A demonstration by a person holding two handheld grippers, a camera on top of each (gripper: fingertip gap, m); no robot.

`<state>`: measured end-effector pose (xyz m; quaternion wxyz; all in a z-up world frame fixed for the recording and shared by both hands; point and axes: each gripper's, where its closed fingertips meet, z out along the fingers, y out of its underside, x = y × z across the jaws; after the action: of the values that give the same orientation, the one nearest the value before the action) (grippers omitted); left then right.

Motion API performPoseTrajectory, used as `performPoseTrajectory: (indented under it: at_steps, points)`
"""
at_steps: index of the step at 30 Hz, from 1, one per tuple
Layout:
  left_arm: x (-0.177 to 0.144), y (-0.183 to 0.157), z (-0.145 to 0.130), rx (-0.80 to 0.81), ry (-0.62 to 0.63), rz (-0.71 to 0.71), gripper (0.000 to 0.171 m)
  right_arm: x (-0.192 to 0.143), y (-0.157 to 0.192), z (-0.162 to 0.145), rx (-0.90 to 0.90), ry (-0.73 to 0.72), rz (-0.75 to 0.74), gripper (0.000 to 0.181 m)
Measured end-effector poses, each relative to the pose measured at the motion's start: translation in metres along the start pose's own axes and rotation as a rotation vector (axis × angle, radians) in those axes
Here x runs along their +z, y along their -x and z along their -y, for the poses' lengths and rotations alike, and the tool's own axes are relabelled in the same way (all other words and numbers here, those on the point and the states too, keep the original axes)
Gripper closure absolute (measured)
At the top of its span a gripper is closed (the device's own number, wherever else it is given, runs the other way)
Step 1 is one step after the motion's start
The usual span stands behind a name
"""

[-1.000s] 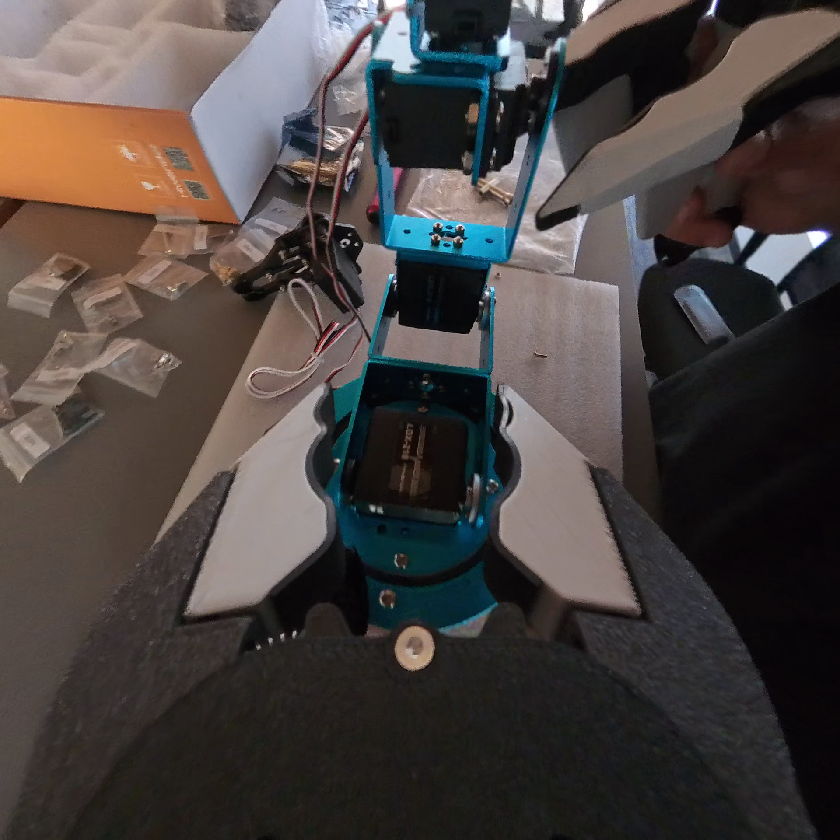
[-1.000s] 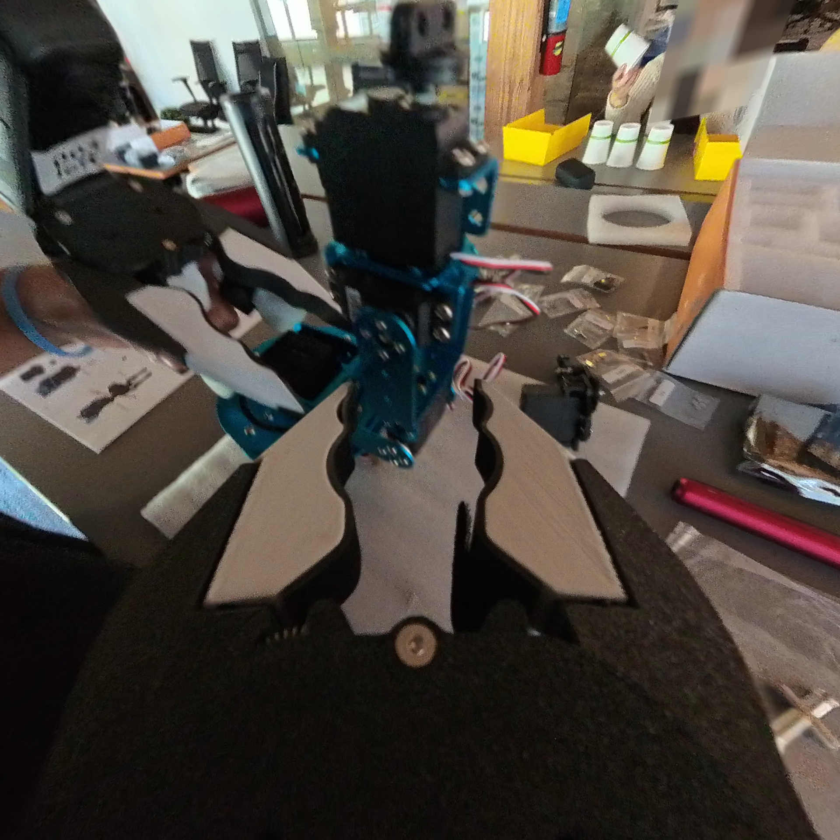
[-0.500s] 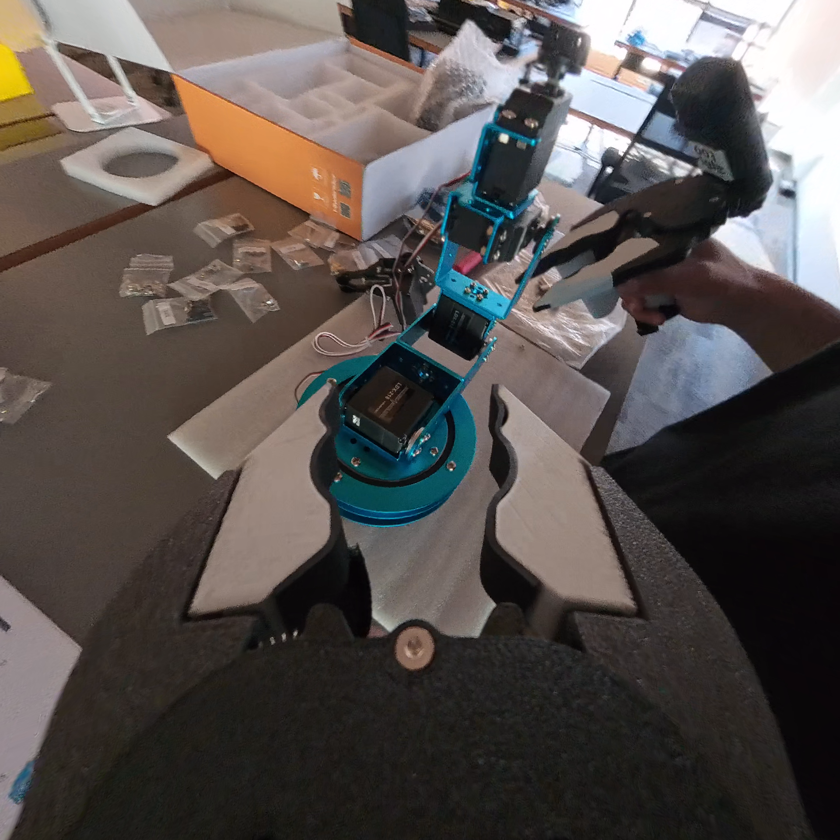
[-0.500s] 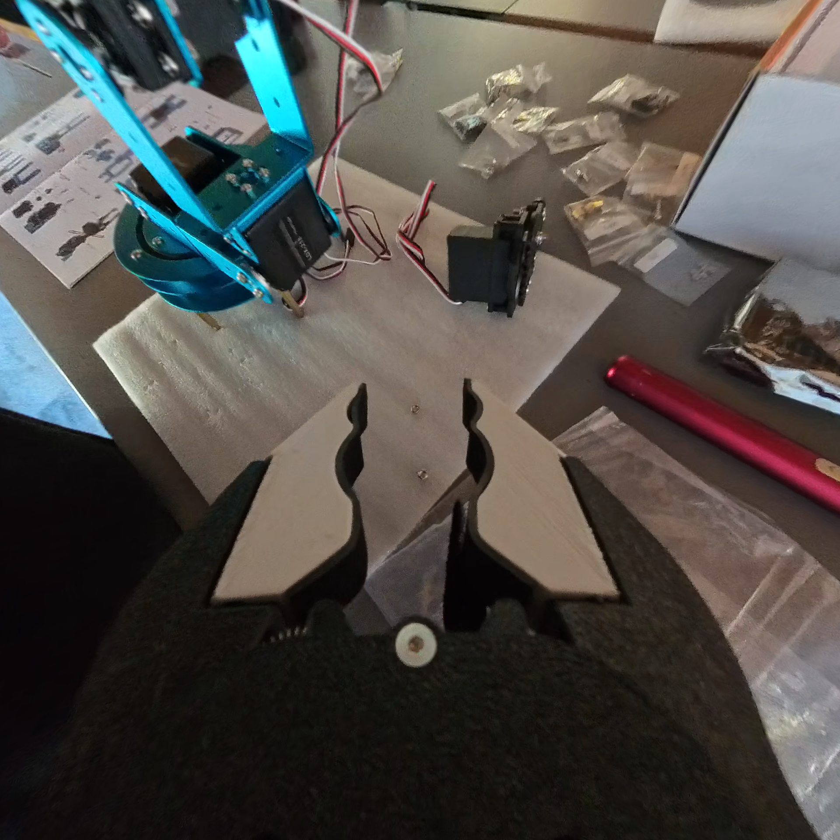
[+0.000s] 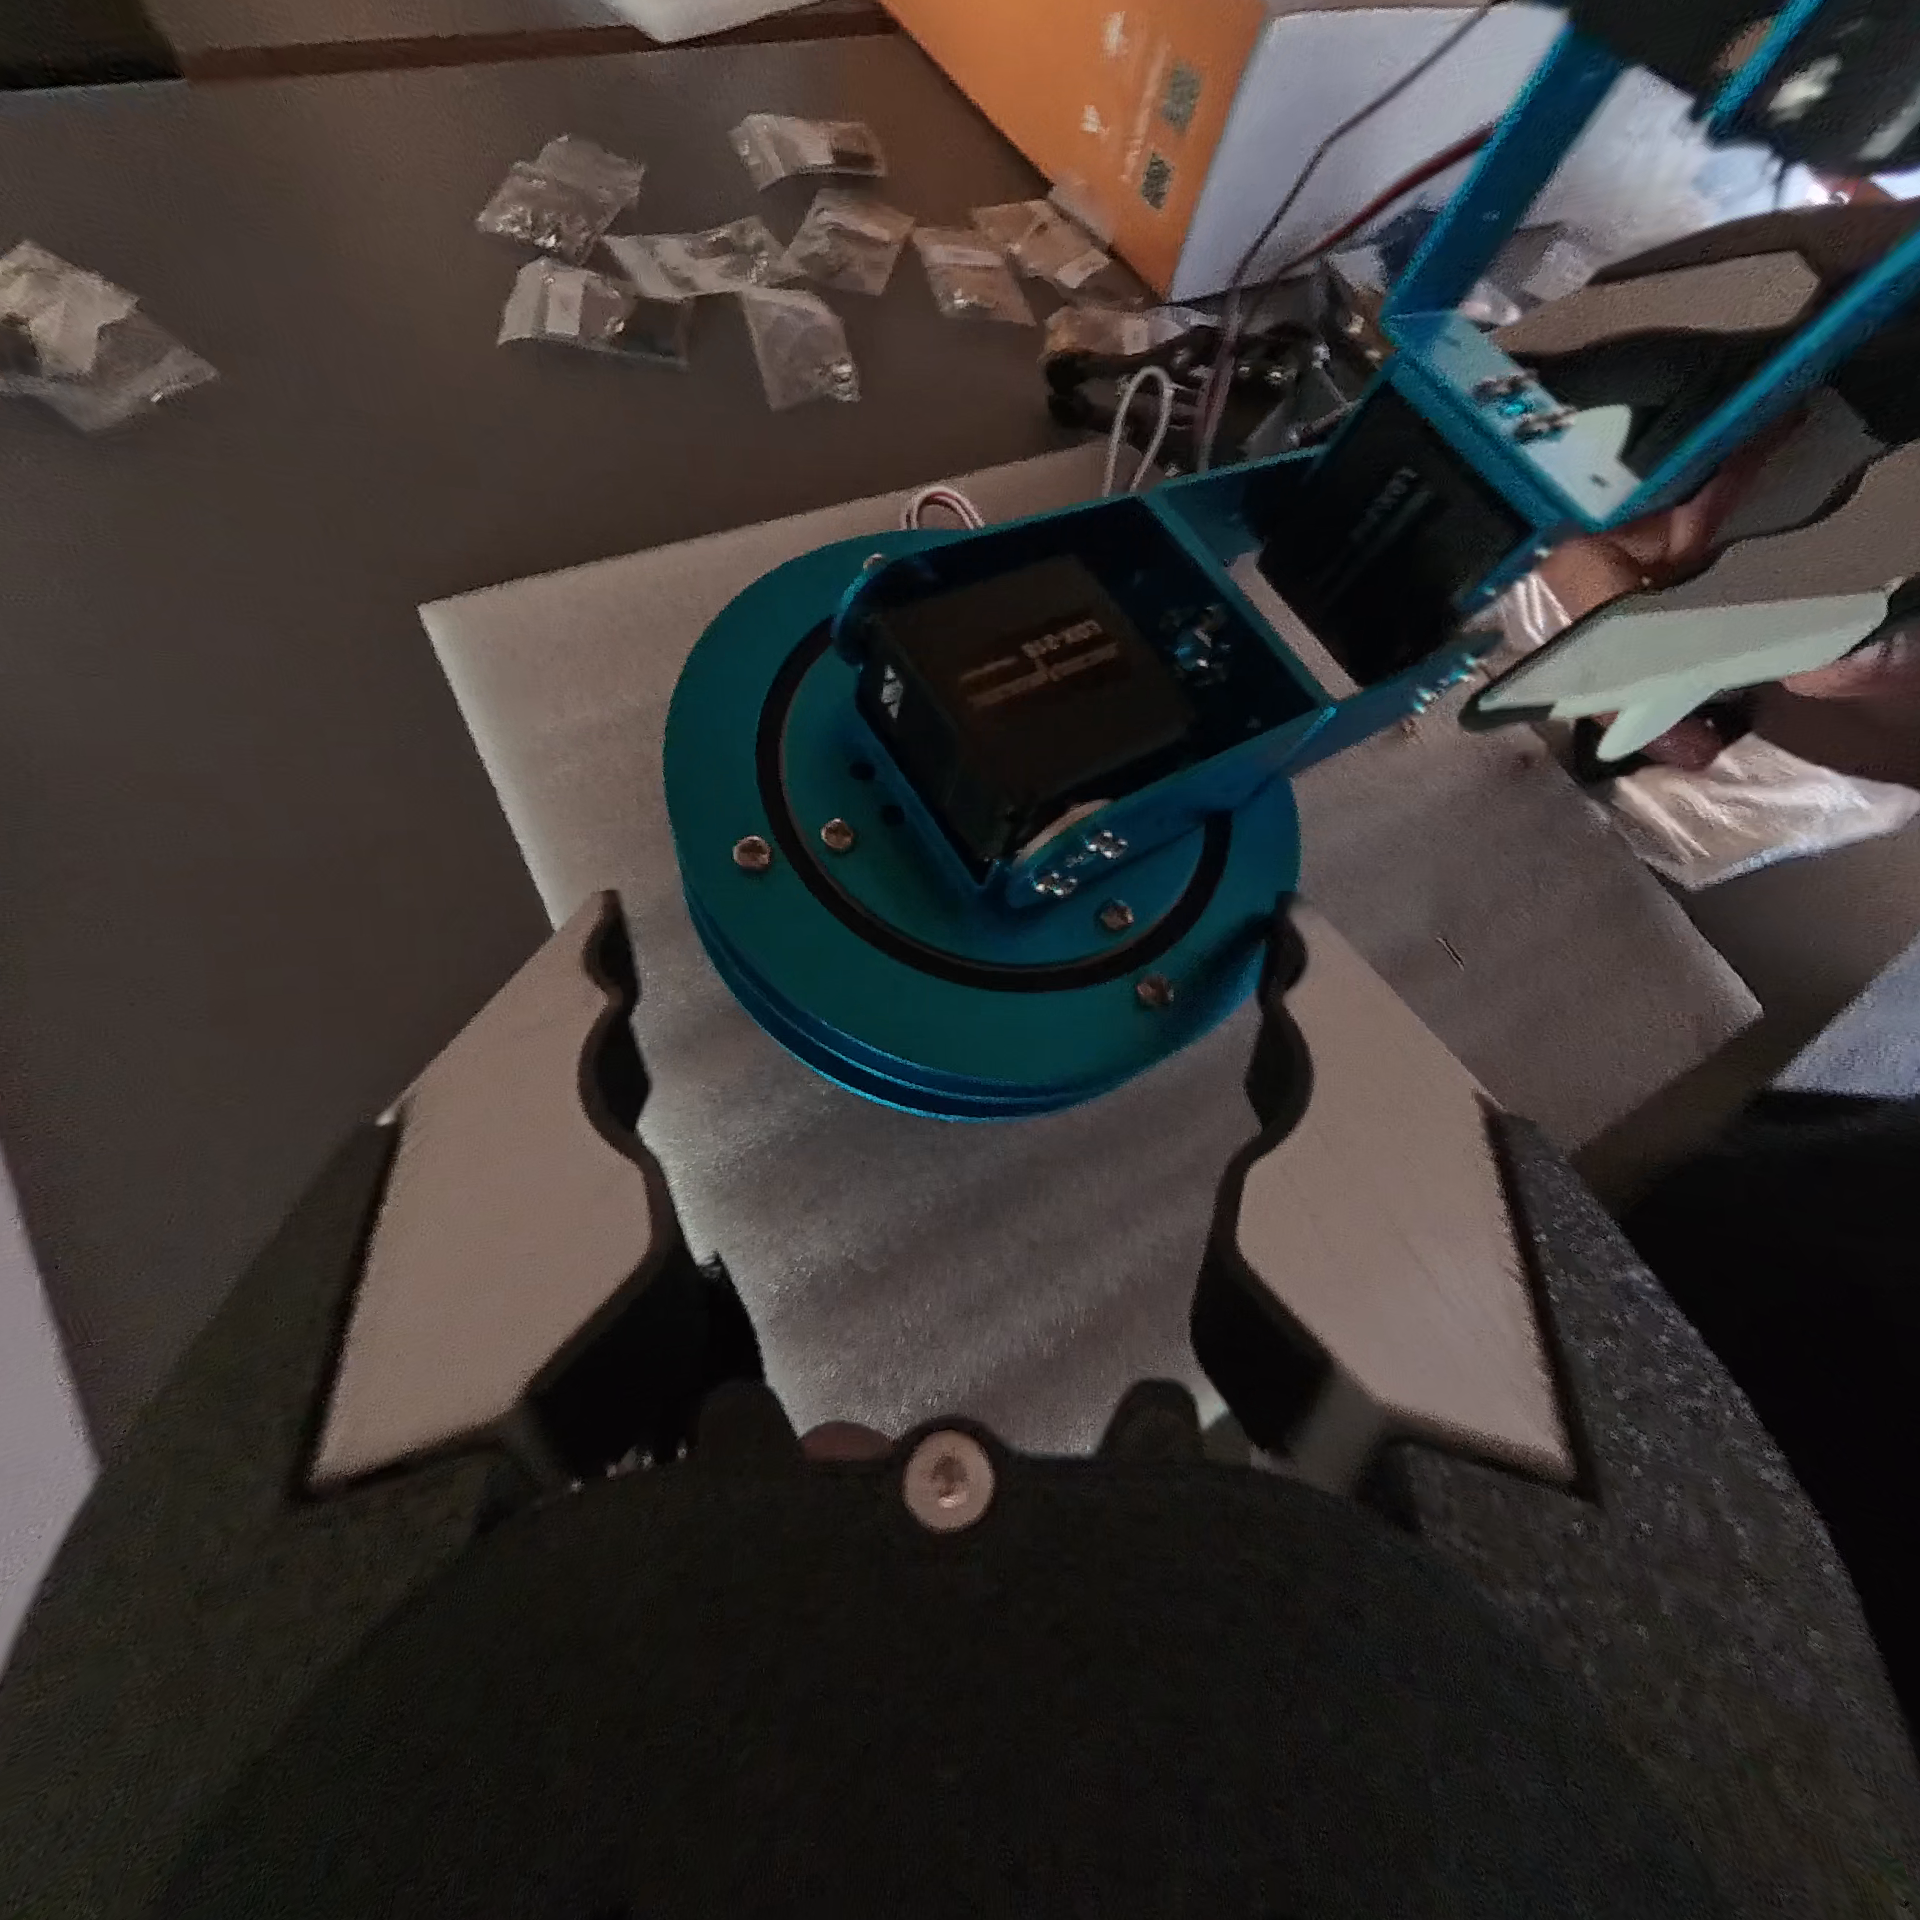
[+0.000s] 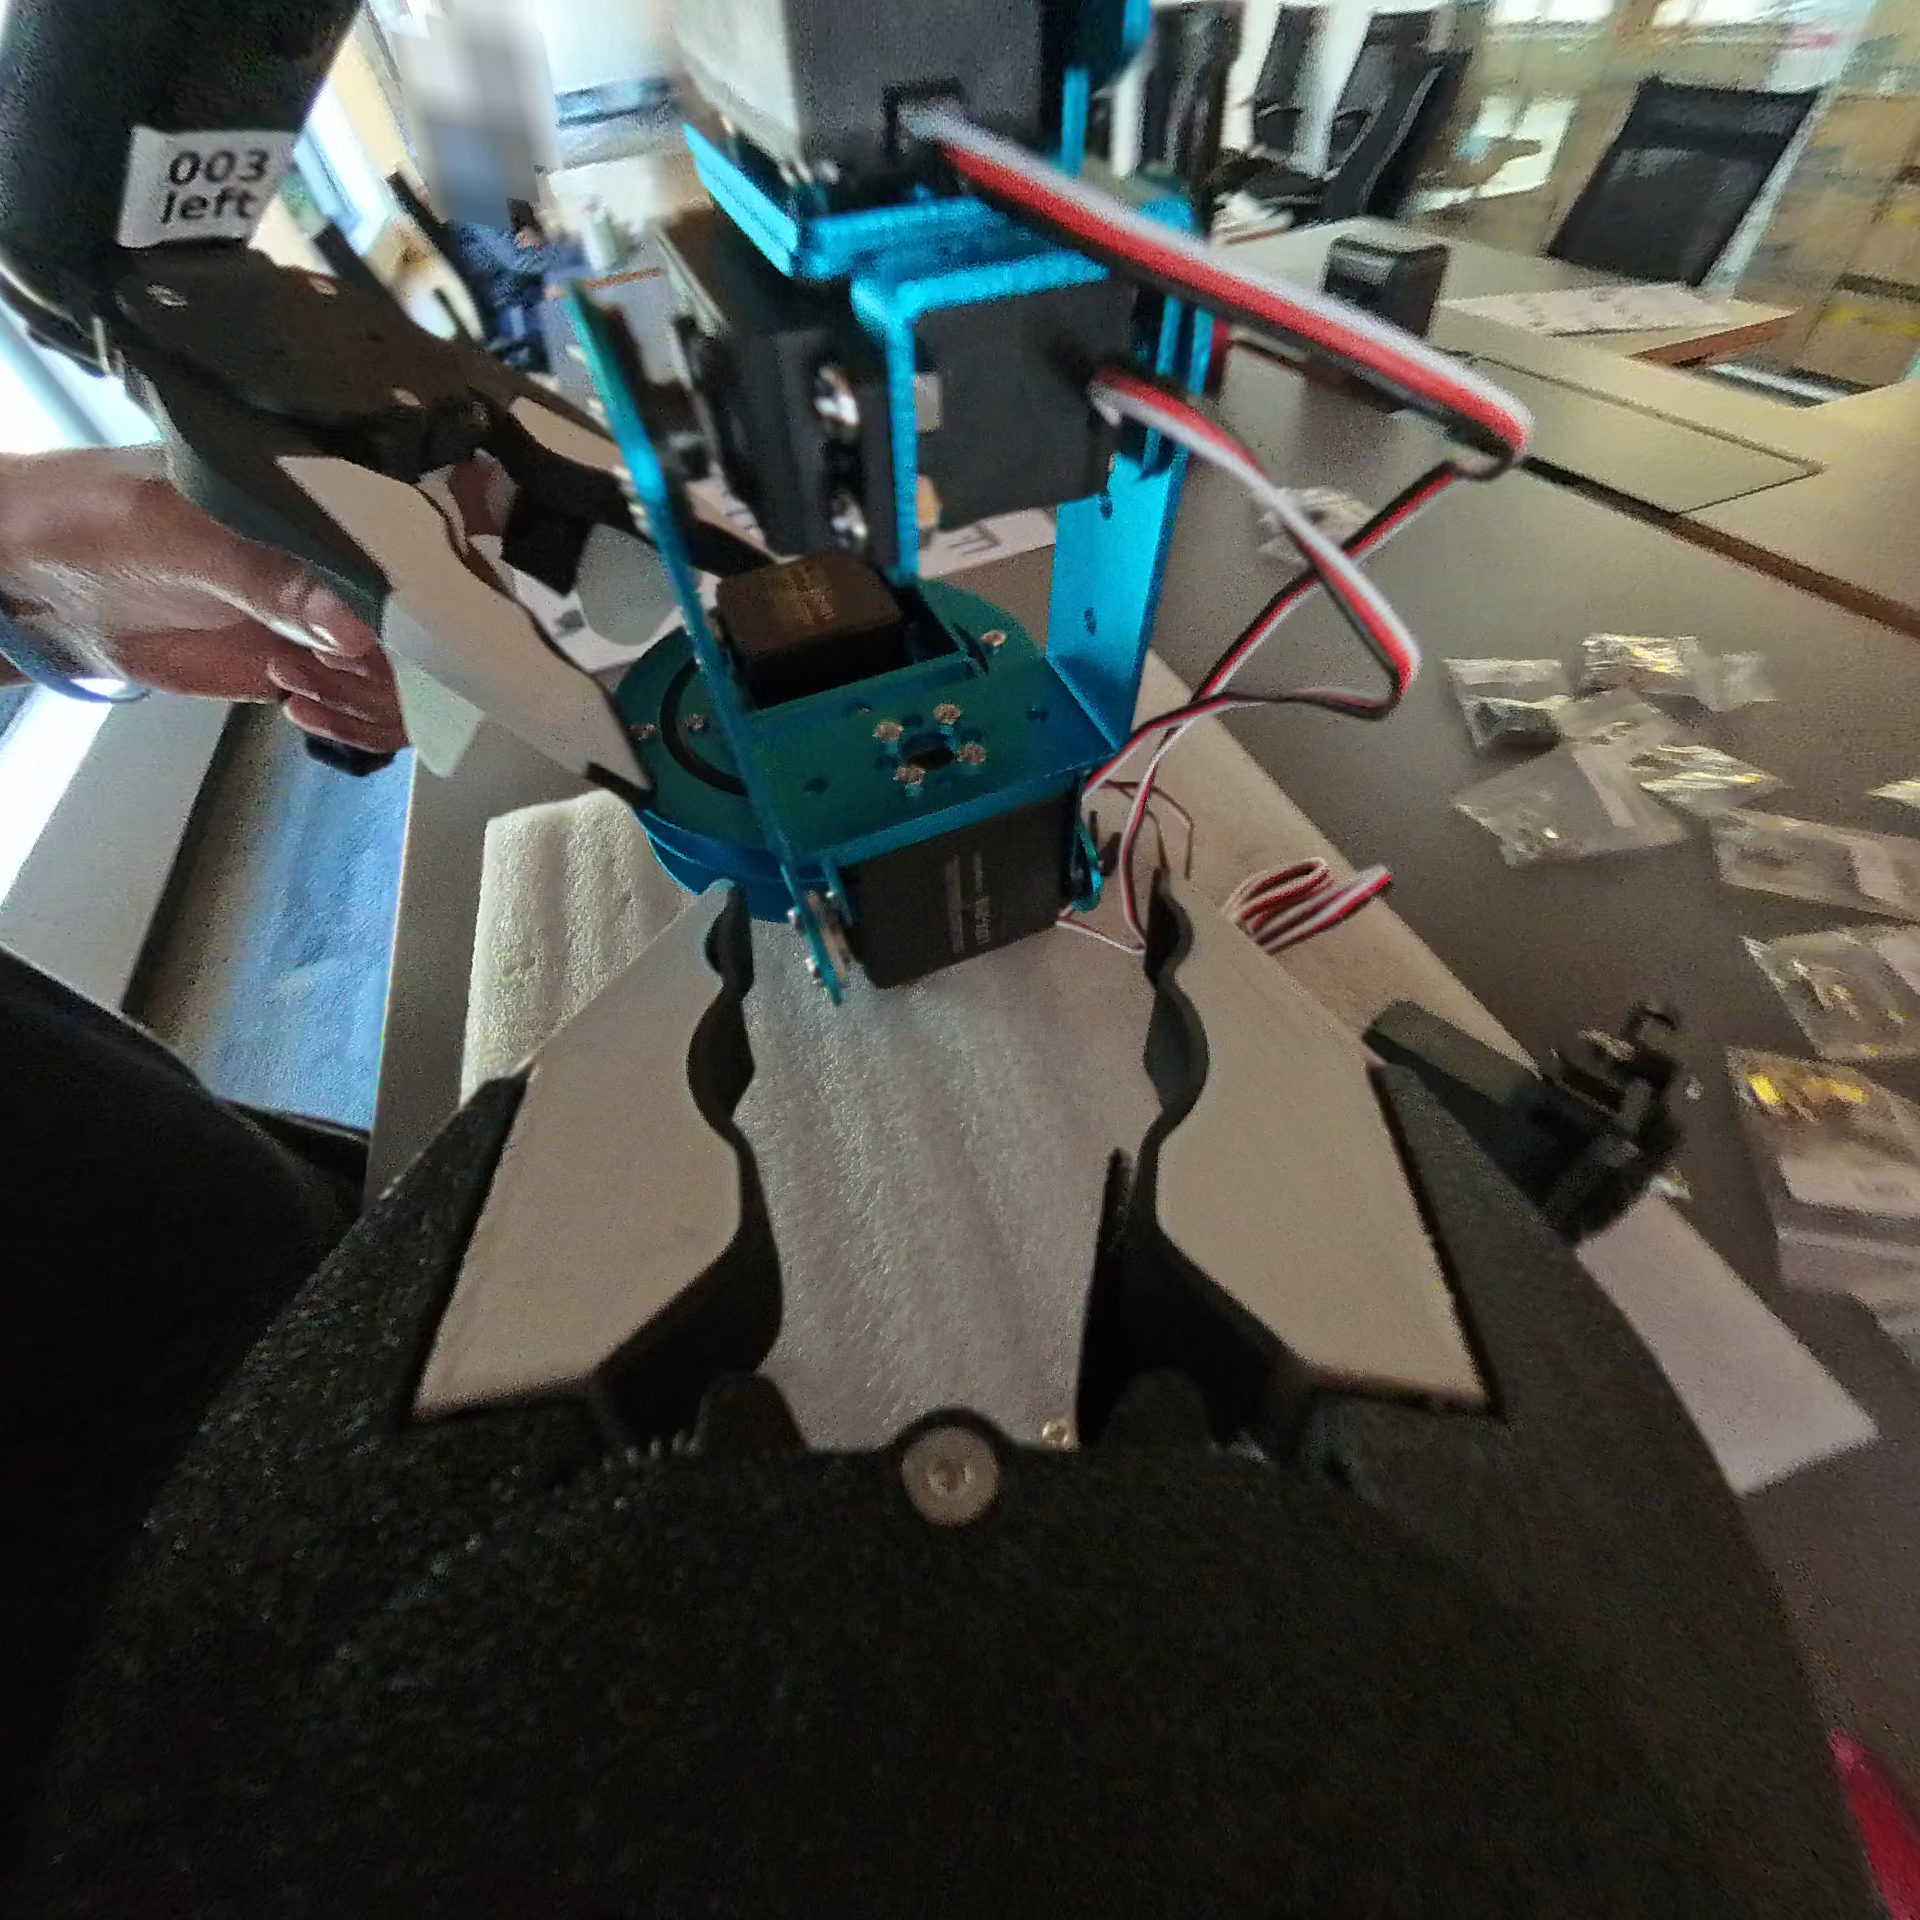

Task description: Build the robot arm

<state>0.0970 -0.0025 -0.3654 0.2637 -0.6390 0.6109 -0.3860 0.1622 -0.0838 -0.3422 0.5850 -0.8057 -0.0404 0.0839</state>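
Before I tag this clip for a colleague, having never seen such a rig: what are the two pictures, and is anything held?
Each picture comes from a camera mounted on a hand-held gripper, looking forward along its two fingers. The left gripper is open, its fingers either side of the round blue base of a small blue robot arm kit; contact is unclear. The right gripper is open too, just short of a black servo low on the kit, holding nothing. The kit stands on a white foam sheet on a grey table, with small parts bags and an orange box nearby.
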Motion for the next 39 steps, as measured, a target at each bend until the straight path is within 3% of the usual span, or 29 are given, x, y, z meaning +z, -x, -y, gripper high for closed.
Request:
performPoseTrajectory:
  at_steps: [9, 18, 39]
  points:
    - [0.011, 0.002, 0.001, -0.132, -0.034, 0.012, 0.065, 0.018, 0.007, 0.004, -0.063, 0.082, 0.194, 0.118]
    - [0.011, 0.004, 0.0, -0.149, -0.044, 0.017, 0.068, 0.017, 0.007, 0.008, -0.031, 0.151, 0.214, 0.12]
    - [0.012, 0.004, -0.001, -0.153, -0.03, 0.004, 0.07, 0.01, 0.008, 0.016, 0.015, 0.092, 0.212, 0.119]
